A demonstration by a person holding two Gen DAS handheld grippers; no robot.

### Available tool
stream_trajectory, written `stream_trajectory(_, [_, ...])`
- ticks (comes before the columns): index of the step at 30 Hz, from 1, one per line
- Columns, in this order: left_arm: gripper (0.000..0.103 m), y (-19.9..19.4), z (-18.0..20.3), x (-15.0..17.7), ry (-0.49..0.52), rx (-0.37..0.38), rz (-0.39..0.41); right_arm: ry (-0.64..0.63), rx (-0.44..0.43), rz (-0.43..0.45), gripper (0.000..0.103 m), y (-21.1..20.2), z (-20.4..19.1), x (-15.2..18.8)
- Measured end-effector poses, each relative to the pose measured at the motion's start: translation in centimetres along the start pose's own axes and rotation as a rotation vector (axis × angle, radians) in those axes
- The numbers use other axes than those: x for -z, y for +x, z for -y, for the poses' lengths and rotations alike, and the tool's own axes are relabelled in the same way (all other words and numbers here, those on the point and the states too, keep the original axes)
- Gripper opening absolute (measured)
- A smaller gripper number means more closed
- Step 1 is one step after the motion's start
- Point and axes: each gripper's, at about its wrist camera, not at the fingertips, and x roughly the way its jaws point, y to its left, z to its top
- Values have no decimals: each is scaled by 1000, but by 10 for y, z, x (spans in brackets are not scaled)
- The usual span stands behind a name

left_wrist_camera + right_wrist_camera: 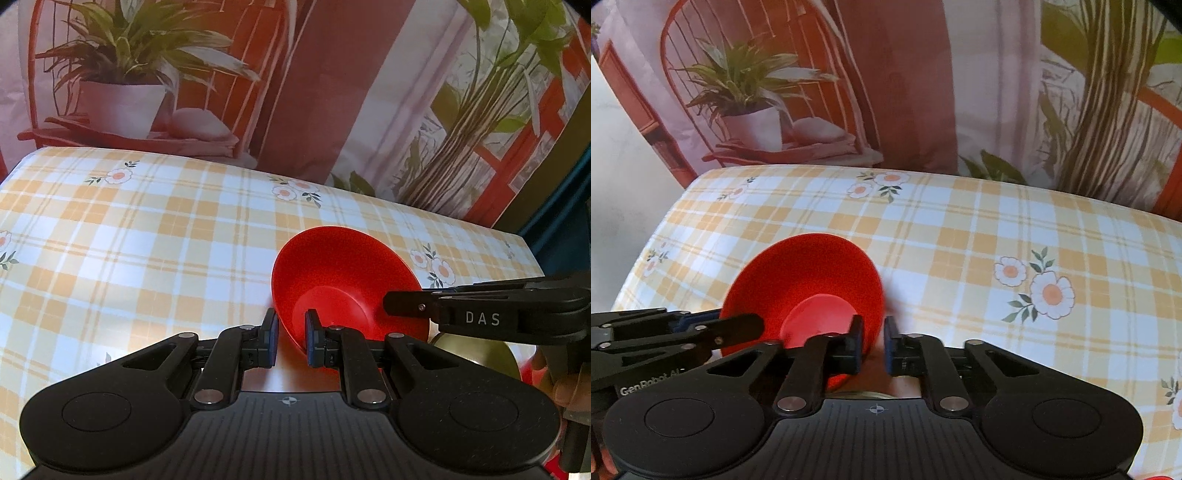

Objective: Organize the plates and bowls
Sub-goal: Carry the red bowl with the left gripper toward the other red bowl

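Observation:
A red bowl (343,284) is held tilted above the checked tablecloth, its inside facing both cameras. My left gripper (291,338) is shut on the bowl's left rim, one finger inside and one outside. My right gripper (873,345) is shut on the bowl's (805,291) right rim the same way. Each gripper shows in the other's view: the right one (480,314) comes in from the right, the left one (665,336) from the left. An olive-green dish (476,354) lies partly hidden under the right gripper.
The table (147,240) wears a yellow and white plaid cloth with flower prints. Behind it hangs a backdrop printed with potted plants (122,74) and a red chair. A red item (532,369) peeks out at the right edge.

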Motion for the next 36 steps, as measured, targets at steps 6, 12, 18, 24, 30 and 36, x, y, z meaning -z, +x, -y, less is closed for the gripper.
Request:
stream_trajectory(6, [15,-12,2,-5,-2,-3,44,4,-10,31,8,-7,-2,-3])
stream_trajectory(12, [15,-26,11,-9,21,-10,63,2,-9,55,8,-22,-4,-6])
stream_trajectory(18, [15,-43,26,-9,59,-18,78,1,-7,86,8,-49,-3,-3])
stream_trajectory(24, [15,-64,51,-4,107,-14,82,3,-1,120,8,-84,5,8])
stream_trajectory(30, [16,-80,77,7,140,0,84,2,14,140,8,-119,17,25])
stream_trajectory(36, [16,-89,101,19,172,17,80,14,29,155,8,-146,30,46])
